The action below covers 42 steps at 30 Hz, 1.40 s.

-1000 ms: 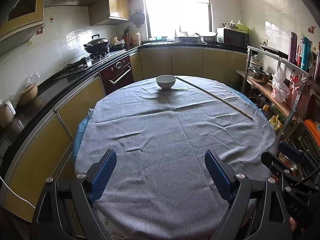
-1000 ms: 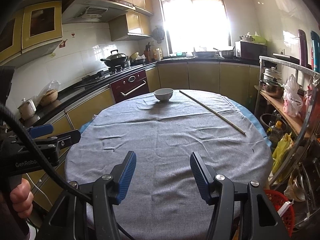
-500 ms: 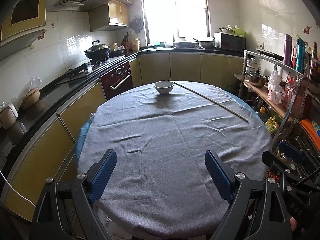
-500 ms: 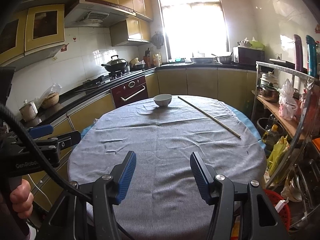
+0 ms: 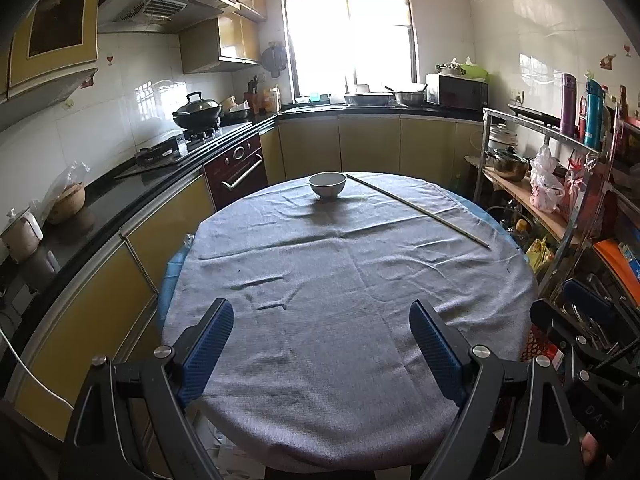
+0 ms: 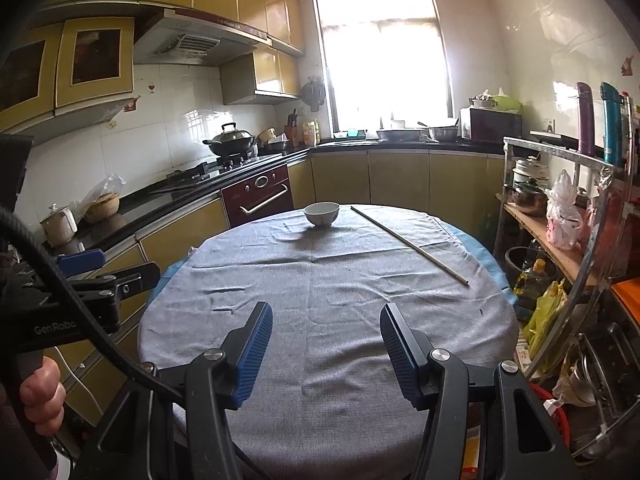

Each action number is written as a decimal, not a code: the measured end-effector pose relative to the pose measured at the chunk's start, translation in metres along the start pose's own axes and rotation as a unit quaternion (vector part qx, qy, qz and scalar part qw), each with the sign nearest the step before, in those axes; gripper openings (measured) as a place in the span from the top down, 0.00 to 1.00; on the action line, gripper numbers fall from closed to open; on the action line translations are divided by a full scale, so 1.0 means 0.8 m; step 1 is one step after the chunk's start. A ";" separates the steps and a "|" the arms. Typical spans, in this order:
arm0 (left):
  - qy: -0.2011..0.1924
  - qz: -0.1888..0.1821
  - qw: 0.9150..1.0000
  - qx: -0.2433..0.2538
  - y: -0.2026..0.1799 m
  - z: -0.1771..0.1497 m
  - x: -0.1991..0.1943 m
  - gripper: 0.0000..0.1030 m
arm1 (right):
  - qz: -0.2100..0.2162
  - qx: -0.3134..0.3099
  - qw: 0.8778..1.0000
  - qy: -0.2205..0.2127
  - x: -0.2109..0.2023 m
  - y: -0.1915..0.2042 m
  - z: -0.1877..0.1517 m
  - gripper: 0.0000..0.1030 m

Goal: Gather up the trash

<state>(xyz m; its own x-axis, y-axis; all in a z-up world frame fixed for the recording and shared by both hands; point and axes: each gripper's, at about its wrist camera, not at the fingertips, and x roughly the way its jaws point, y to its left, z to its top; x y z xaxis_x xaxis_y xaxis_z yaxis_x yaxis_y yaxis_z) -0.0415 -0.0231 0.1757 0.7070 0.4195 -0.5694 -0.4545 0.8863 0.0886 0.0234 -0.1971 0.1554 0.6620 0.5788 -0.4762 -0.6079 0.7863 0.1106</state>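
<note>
A round table with a grey cloth fills both views and also shows in the right wrist view. A white bowl stands at its far edge, also seen in the right wrist view. A long thin stick lies across the far right of the cloth, in the right wrist view too. No loose trash shows on the cloth. My left gripper is open and empty above the near edge. My right gripper is open and empty beside it.
A black counter with a wok and an oven runs along the left. A metal shelf rack with pots, bags and bottles stands on the right. A red basket sits on the floor at right.
Both grippers have pulled back and risen from the table, so the whole tabletop and its near edge now show. Their jaws stay open.
</note>
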 end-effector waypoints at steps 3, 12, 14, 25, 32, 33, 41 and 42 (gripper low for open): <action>-0.003 -0.001 1.000 0.002 -0.001 -0.002 -0.004 0.13 | -0.002 0.001 1.000 -0.003 -0.005 0.001 0.000 0.40; -0.012 0.001 1.000 0.008 -0.003 -0.009 -0.023 0.13 | -0.004 0.006 1.000 -0.013 -0.022 -0.002 -0.003 0.40; -0.015 0.002 1.000 0.010 -0.004 -0.010 -0.029 0.13 | -0.003 0.007 1.000 -0.017 -0.026 -0.001 -0.003 0.39; -0.014 0.023 0.999 0.018 0.007 -0.017 -0.040 0.13 | 0.001 0.035 0.999 -0.017 -0.023 0.000 -0.007 0.38; -0.007 0.030 0.999 0.017 0.007 -0.021 -0.035 0.13 | -0.002 0.039 0.999 -0.007 -0.017 -0.001 -0.012 0.38; -0.006 0.029 0.999 0.018 0.006 -0.021 -0.034 0.13 | -0.003 0.039 0.999 -0.008 -0.018 -0.001 -0.012 0.38; -0.003 0.031 0.999 0.025 0.005 -0.022 -0.034 0.13 | -0.004 0.048 0.999 -0.001 -0.014 -0.006 -0.014 0.38; -0.003 0.032 0.999 0.025 0.005 -0.022 -0.034 0.13 | -0.003 0.048 0.999 -0.001 -0.014 -0.006 -0.013 0.38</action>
<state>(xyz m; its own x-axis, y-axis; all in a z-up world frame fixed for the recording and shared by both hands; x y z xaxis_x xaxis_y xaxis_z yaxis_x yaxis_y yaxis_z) -0.0723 -0.0344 0.1776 0.6812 0.4761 -0.5562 -0.4713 0.8665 0.1645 0.0139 -0.2098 0.1510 0.6668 0.5737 -0.4757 -0.5582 0.8074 0.1912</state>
